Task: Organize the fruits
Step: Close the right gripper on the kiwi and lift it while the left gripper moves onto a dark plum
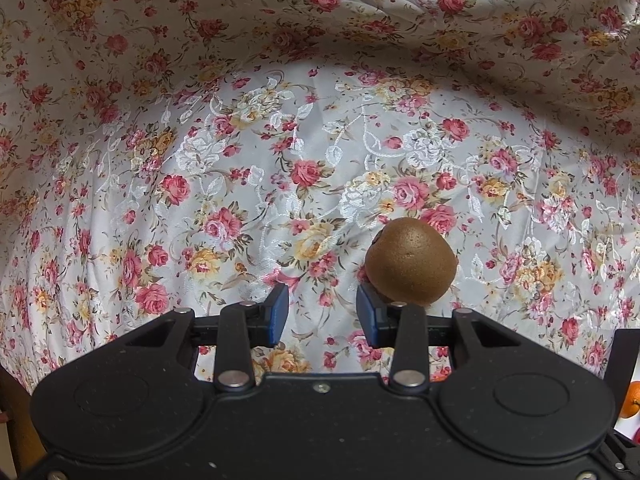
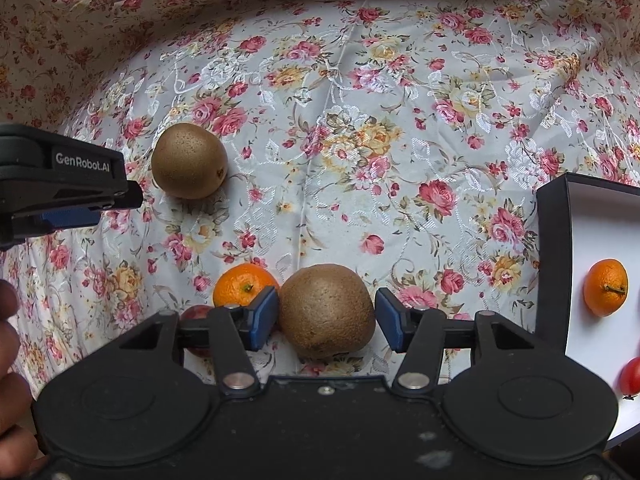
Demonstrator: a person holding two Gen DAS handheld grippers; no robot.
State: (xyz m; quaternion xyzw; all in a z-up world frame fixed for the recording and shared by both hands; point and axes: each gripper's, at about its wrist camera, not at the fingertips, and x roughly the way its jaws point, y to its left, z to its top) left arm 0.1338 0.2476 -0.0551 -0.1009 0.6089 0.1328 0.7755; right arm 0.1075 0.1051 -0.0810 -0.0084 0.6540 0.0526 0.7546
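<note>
The bench is covered by a white cloth printed with pink and yellow roses (image 2: 360, 92), which also rises behind the far edge.

Left gripper (image 1: 322, 312): jaws stand apart with nothing between them. A brown fuzzy kiwi (image 1: 411, 261) lies on the cloth just ahead of the right-hand blue pad, outside the gap; whether it touches the pad cannot be told. In the right wrist view this same gripper (image 2: 76, 208) enters from the left edge, with that kiwi (image 2: 189, 161) just beside its tip.

Right gripper (image 2: 327, 316): jaws wide open, straddling a second, larger brown kiwi (image 2: 326, 310). The left pad is at or against the fruit's skin; the right pad stands slightly clear of it. The kiwi rests on the cloth near the bench's near edge.

A loose orange mandarin with green stem (image 2: 245, 285) lies just behind the left pad, touching or nearly touching the larger kiwi. A small red fruit (image 2: 196, 314) is partly hidden behind the left finger linkage.

At the right edge of the bench stands a black-walled box with white floor (image 2: 552, 240). Inside lie a second orange mandarin (image 2: 606, 287) and a red round fruit (image 2: 631, 378), apart from each other.
</note>
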